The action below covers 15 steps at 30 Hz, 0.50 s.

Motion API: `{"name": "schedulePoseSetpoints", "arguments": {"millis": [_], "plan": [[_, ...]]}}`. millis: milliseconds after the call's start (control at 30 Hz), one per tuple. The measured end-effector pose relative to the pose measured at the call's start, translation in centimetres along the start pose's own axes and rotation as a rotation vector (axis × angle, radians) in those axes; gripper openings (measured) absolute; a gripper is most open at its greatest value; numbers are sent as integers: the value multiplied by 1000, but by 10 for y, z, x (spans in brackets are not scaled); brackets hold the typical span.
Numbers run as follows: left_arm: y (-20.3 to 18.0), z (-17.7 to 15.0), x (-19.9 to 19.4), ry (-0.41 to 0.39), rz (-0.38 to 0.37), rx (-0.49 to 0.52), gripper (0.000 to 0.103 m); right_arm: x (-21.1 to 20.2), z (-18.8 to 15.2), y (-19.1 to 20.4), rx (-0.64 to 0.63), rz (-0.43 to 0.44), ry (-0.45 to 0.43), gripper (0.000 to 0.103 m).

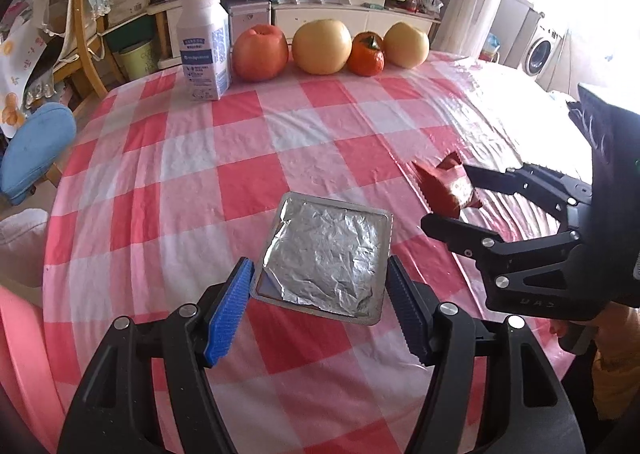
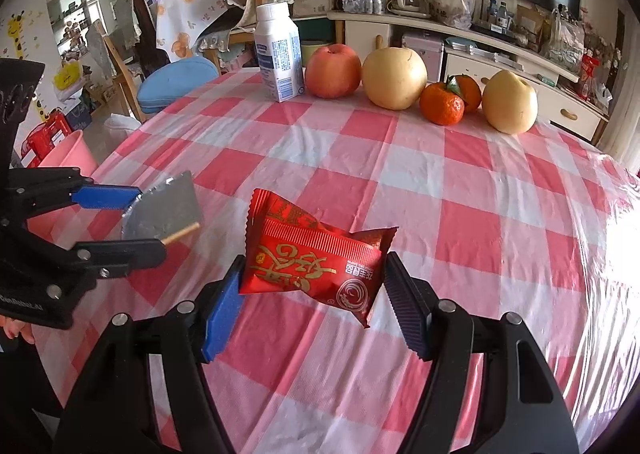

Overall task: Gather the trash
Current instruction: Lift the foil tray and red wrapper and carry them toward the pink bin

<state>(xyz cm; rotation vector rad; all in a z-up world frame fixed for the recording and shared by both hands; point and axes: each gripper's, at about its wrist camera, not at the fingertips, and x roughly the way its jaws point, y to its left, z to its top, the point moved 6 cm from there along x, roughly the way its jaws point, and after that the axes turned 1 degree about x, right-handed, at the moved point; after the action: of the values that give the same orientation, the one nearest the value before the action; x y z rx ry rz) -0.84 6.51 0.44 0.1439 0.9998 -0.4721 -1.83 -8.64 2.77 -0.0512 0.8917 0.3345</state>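
A flat silver foil packet (image 1: 320, 246) hangs above the red-and-white checked tablecloth (image 1: 200, 182), its side edges pressed between the blue pads of my left gripper (image 1: 320, 266). In the right wrist view the same packet (image 2: 168, 206) is tilted in the air in the left gripper (image 2: 150, 220). A crumpled red snack wrapper (image 2: 312, 258) with gold print is clamped between the pads of my right gripper (image 2: 315, 260), clear of the table. From the left wrist view the wrapper (image 1: 444, 182) and right gripper (image 1: 446, 196) are to the right of the foil.
At the table's far edge stand a white milk bottle (image 2: 280, 54), a red apple (image 2: 332, 70), two yellow pears (image 2: 394, 78) and two tangerines (image 2: 442, 104). A pink bin (image 2: 68, 154) stands on the floor left of the table, near a blue chair cushion (image 2: 176, 78).
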Motion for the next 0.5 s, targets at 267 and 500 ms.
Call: {"name": "schedulePoseSetpoints", "arguments": {"millis": [267,500], "plan": [[15,-6,-26,-52,8,-47,68,-8,-8,13,16,16,1,69],[38,-10,-55,-115,57,-89,68,-11,-13,35,-5,23,8,69]]}}
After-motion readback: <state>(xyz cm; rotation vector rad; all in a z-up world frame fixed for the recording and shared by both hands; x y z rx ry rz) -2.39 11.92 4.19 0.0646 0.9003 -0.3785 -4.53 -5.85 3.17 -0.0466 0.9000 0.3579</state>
